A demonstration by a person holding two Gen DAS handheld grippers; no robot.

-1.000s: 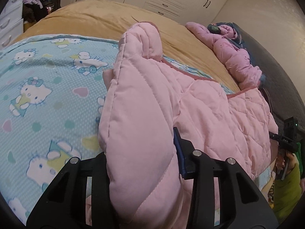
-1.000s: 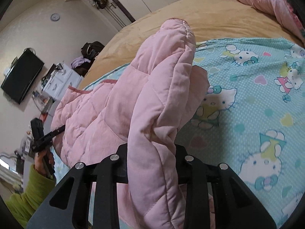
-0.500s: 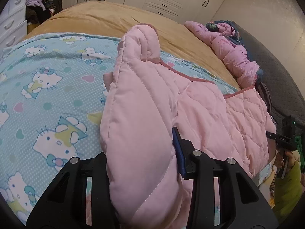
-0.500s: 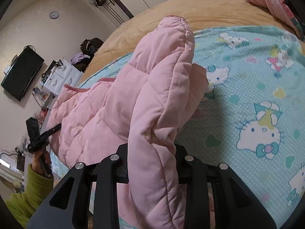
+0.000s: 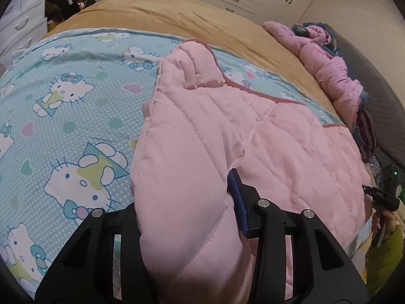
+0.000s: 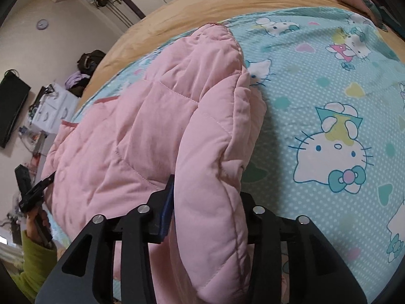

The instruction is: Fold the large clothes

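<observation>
A pink quilted garment [image 5: 265,136] lies folded over on a blue Hello Kitty sheet [image 5: 65,116]. My left gripper [image 5: 184,202] is shut on a thick fold of its edge, which hides the left finger. In the right wrist view the same garment [image 6: 141,126] spreads to the left over the sheet [image 6: 329,101]. My right gripper [image 6: 207,202] is shut on another thick fold of it; the fabric bulges up between the jaws. Each gripper shows small at the other view's edge: the right one [image 5: 382,197] and the left one [image 6: 33,192].
A tan bedspread [image 5: 182,17] covers the far bed. A heap of pink bedding [image 5: 329,63] lies at its right edge. White drawers [image 5: 17,25] and a pile of dark clothes [image 5: 68,0] stand at far left. A black TV [image 6: 10,106] hangs on the wall.
Both grippers have drawn the held pink folds across the bed over the sheet. The garment's raised fold sits lower and flatter. Both grips are unchanged.
</observation>
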